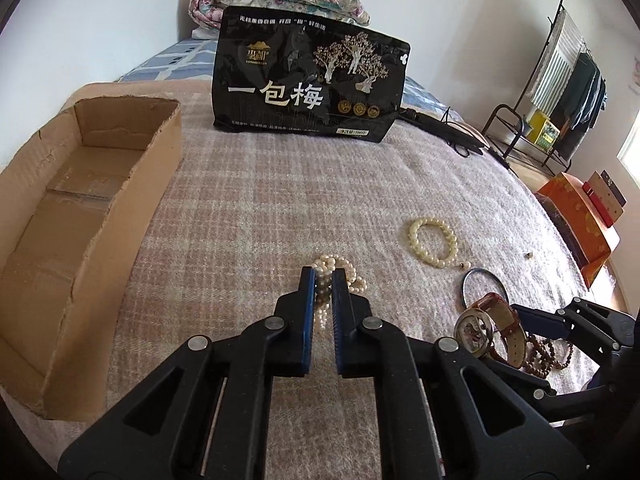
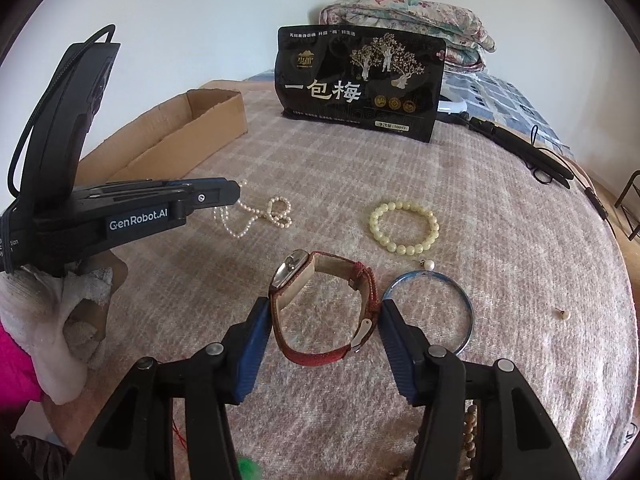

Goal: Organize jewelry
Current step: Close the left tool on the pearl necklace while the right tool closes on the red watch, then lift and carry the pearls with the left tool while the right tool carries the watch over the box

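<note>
My left gripper (image 1: 323,276) is shut on a white pearl necklace (image 1: 344,270) that lies on the blanket; it also shows in the right wrist view (image 2: 256,216). My right gripper (image 2: 325,308) is open, its fingers on either side of a red-strap watch (image 2: 320,300), which also shows in the left wrist view (image 1: 492,328). A cream bead bracelet (image 2: 404,226) and a blue bangle (image 2: 468,312) lie beyond the watch. Brown wooden beads (image 1: 548,354) lie under my right gripper. An open cardboard box (image 1: 72,216) stands at the left.
A black snack bag (image 1: 308,76) stands upright at the back. Folded quilts (image 1: 276,0) lie behind it. A black cabled device (image 2: 524,152) lies at the back right. A small loose bead (image 2: 562,313) lies to the right. An orange box (image 1: 580,220) sits off the bed.
</note>
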### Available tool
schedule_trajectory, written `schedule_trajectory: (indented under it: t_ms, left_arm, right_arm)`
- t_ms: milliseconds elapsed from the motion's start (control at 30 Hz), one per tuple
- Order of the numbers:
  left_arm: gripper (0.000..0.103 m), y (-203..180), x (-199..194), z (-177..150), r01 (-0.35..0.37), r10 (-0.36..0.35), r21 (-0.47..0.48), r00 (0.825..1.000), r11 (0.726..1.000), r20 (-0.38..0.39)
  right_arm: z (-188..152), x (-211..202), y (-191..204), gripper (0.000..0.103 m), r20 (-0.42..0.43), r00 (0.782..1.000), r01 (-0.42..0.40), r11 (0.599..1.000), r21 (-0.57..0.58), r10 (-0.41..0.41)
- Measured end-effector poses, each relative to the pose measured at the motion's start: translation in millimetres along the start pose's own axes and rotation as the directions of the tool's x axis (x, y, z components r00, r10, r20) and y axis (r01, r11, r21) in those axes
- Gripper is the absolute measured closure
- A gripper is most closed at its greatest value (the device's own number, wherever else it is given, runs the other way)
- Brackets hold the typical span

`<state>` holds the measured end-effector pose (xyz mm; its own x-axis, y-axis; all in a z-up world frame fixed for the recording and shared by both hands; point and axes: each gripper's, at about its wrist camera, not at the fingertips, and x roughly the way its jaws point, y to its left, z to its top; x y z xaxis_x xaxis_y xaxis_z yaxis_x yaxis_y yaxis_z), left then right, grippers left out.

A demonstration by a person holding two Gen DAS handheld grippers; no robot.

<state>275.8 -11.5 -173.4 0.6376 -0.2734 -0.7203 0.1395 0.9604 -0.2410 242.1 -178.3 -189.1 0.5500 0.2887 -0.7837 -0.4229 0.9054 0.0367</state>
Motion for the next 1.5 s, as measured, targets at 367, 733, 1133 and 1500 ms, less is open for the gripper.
schedule_trajectory:
  t_ms: [367,733,1133,1500]
  left_arm:
    - [0.097,-4.2,-61.9,17.4,-0.005,0.004,0.011,0.995,1.000,0.095]
    - [0.097,-0.2,-131.2,37.9,-0.009,0.004,0.027,0.978,1.000,0.208]
    - [0.097,52.5,-183.2,57.1,-0.094,0.093,-0.013,0.952,0.996,0.292]
    - [0.097,122.5,-188.1,57.0,-0.163,0.184,-0.096,0.940,0.982,0.287]
  right_arm:
    - [-0.4,-42.2,1.3,0.047,0.039,0.999,0.032,0.999,-0.009,-0.031]
    - [18.2,-77.4,13.2,0.047,0.098,0.994,0.056,0.998,-0.038,-0.052]
    - [68.6,-73.6,46.1,0.047,0.140,0.990,0.013,0.997,-0.073,-0.002]
    - [129.7,-46.8,93.0,0.047,0.166,0.984,-0.045,0.992,-0.115,0.064]
